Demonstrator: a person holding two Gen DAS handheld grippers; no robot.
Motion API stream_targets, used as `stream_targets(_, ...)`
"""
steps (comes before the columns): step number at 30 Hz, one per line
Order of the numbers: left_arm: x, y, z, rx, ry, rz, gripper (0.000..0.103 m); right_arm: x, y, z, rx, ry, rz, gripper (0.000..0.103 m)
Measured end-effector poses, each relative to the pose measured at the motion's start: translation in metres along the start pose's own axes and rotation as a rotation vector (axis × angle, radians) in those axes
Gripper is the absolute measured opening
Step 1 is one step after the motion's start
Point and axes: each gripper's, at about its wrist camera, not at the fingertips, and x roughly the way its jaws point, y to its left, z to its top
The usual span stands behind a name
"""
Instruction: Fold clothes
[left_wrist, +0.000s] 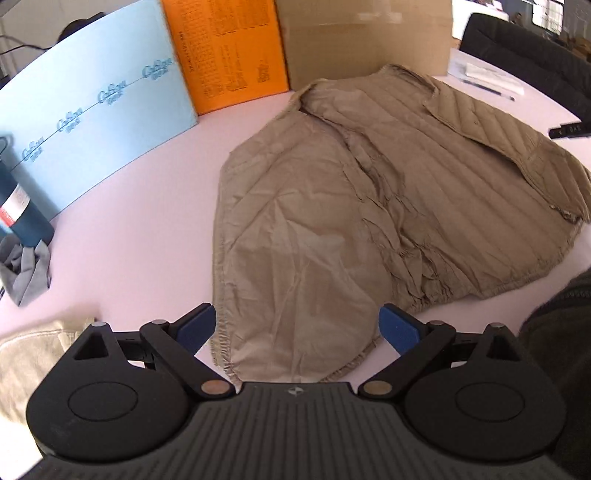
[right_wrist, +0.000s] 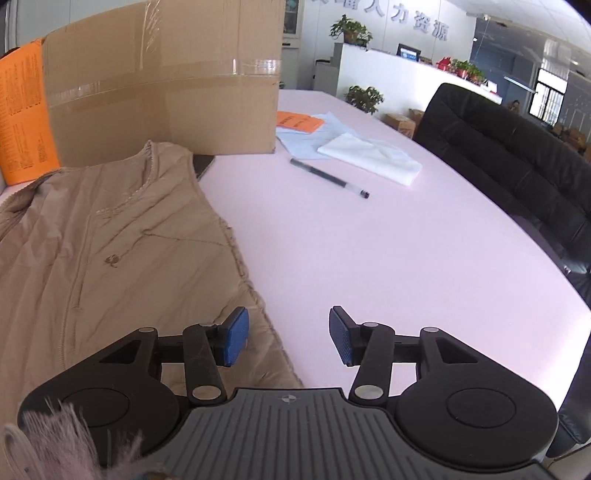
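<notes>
A tan quilted jacket (left_wrist: 388, 192) lies spread on the pale pink table (left_wrist: 140, 221), one front panel folded back so the smooth lining shows. My left gripper (left_wrist: 297, 328) is open, its blue pads on either side of the jacket's near hem, holding nothing. In the right wrist view the same jacket (right_wrist: 110, 240) lies at the left, outer side up with a zip. My right gripper (right_wrist: 288, 338) is open and empty over the jacket's right edge, left pad above the cloth, right pad above bare table.
A cardboard box (right_wrist: 166, 81), an orange board (left_wrist: 225, 51) and a blue foam board (left_wrist: 92, 110) stand behind the jacket. A pen (right_wrist: 328, 178), papers (right_wrist: 369, 157), a black chair (right_wrist: 517, 166), a blue bottle (left_wrist: 22, 206), grey cloth (left_wrist: 26, 269) and another beige garment (left_wrist: 33, 354) surround it.
</notes>
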Motion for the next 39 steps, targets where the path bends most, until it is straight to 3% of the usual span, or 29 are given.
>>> stream_targets(4,0.022,0.038,-0.009,-0.259,0.041,0.082,0.095,-0.019,0.013,0.005,-0.007,-0.135,0.005,0.070)
stream_targets(7,0.034,0.050,-0.020,-0.371,0.063,0.111,0.095,-0.024,0.033,0.012,-0.032,-0.167,0.143,0.077)
stream_targets(10,0.045,0.049,-0.025,-0.402,0.063,0.086,0.095,-0.026,0.063,0.015,-0.056,-0.159,0.292,0.082)
stream_targets(11,0.047,0.046,-0.025,-0.400,0.056,0.072,0.088,-0.025,0.075,0.016,-0.067,-0.151,0.340,0.082)
stream_targets(12,0.049,0.043,-0.024,-0.397,0.049,0.058,0.066,-0.025,0.087,0.017,-0.077,-0.142,0.376,0.082)
stream_targets(13,0.050,0.040,-0.023,-0.393,0.039,0.057,0.053,-0.023,0.099,0.017,-0.082,-0.132,0.413,0.082)
stream_targets(15,0.051,0.037,-0.022,-0.386,0.017,0.072,0.013,-0.021,0.121,0.018,-0.083,-0.102,0.508,0.082)
stream_targets(19,0.049,0.053,-0.027,-0.450,-0.010,0.099,0.006,-0.016,0.165,0.019,-0.151,-0.012,0.681,0.090)
stream_targets(22,0.044,0.074,-0.032,-0.505,-0.013,0.143,0.005,-0.008,0.199,0.017,-0.201,0.090,0.737,0.090)
stream_targets(26,0.034,0.097,-0.040,-0.531,-0.003,0.253,0.005,-0.006,0.232,0.017,-0.224,0.147,0.826,0.090)
stream_targets(28,0.029,0.108,-0.045,-0.582,-0.012,0.199,0.006,-0.008,0.246,0.016,-0.234,0.149,0.850,0.090)
stream_targets(29,0.027,0.112,-0.047,-0.600,-0.015,0.158,0.013,-0.009,0.249,0.016,-0.236,0.147,0.864,0.090)
stream_targets(31,0.028,0.109,-0.045,-0.585,-0.016,0.092,0.052,-0.009,0.260,0.020,-0.240,0.146,0.890,0.090)
stream_targets(32,0.028,0.104,-0.043,-0.558,-0.029,0.074,0.082,-0.007,0.266,0.024,-0.240,0.145,0.903,0.090)
stream_targets(34,0.032,0.087,-0.033,-0.485,-0.062,0.027,0.087,-0.001,0.275,0.035,-0.241,0.138,0.917,0.090)
stream_targets(37,0.053,0.069,-0.019,-0.445,0.016,-0.032,0.087,0.009,0.295,0.058,-0.271,0.090,0.915,0.093)
stream_targets(39,0.063,0.057,-0.015,-0.389,0.030,-0.013,0.078,0.019,0.310,0.074,-0.316,0.044,0.884,0.094)
